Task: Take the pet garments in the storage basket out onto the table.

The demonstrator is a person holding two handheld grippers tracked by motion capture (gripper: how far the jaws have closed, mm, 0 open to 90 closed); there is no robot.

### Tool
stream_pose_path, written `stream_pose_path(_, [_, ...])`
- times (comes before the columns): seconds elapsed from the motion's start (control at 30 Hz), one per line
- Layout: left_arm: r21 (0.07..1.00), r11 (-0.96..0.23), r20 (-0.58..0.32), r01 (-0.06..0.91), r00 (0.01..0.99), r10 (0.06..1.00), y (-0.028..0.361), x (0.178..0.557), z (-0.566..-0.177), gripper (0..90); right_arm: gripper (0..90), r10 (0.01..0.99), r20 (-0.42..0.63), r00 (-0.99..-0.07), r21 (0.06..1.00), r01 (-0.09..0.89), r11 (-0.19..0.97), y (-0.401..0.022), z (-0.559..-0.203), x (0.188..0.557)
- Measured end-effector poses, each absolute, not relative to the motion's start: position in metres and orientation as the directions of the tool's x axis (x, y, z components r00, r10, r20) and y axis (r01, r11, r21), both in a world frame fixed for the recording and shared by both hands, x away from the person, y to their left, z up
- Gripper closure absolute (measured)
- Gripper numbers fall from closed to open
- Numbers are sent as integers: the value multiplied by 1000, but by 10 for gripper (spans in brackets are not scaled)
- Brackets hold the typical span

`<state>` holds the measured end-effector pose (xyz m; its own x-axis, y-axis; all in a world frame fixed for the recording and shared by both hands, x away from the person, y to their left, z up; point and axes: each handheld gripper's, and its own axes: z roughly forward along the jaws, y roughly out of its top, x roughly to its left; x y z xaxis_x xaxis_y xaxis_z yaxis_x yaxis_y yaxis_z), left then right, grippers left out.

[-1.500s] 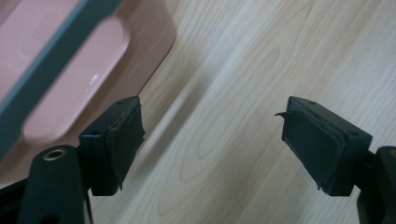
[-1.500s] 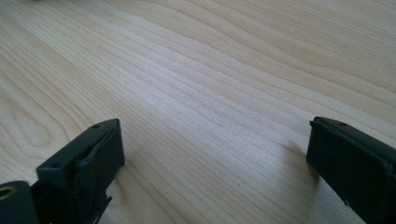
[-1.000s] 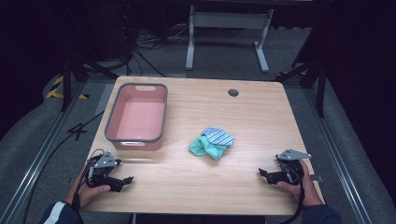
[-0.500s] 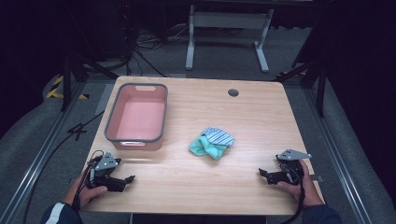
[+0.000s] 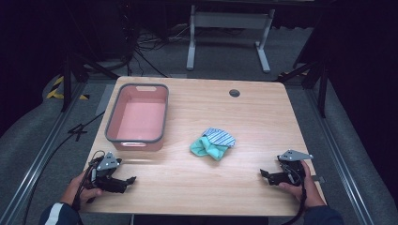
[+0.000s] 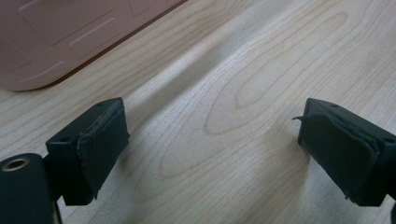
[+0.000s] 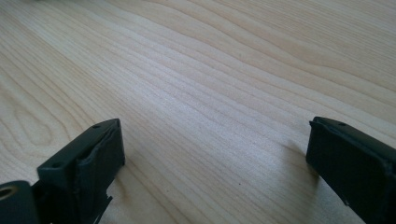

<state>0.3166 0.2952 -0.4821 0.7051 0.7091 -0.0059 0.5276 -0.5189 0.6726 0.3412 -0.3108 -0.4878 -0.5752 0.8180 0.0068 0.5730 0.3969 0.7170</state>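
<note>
A crumpled cloth (image 5: 213, 142), teal with a blue-striped part on top, lies on the wooden table (image 5: 202, 187) a little right of centre. A pink bin with a grey rim (image 5: 137, 117) stands at the left of the table. My left gripper (image 5: 128, 180) rests near the front left edge, open, with bare wood between its jaws; its own view shows the gap (image 6: 212, 135) and the bin's wall (image 6: 56, 37) beyond. My right gripper (image 5: 263, 173) rests near the front right edge, open over bare wood (image 7: 215, 140).
A round cable hole (image 5: 234, 93) sits near the table's far edge. A metal stand (image 5: 227, 28) and cables lie on the dark floor behind. Rails run along both sides of the table.
The left gripper has shifted slightly forward and right along the front edge. The right gripper, cloth and bin have not moved.
</note>
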Motion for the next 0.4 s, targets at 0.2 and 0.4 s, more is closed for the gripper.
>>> stream_pose_path(0.2, [665, -523, -14, 533, 709, 705, 291, 318, -483, 28, 46, 817, 7, -577, 717, 572, 398, -311, -488, 341])
stream_pose_path(0.4, [663, -528, -13, 531, 712, 702, 290, 319, -484, 0, 46, 817, 9, -577, 717, 573, 397, -311, -488, 341])
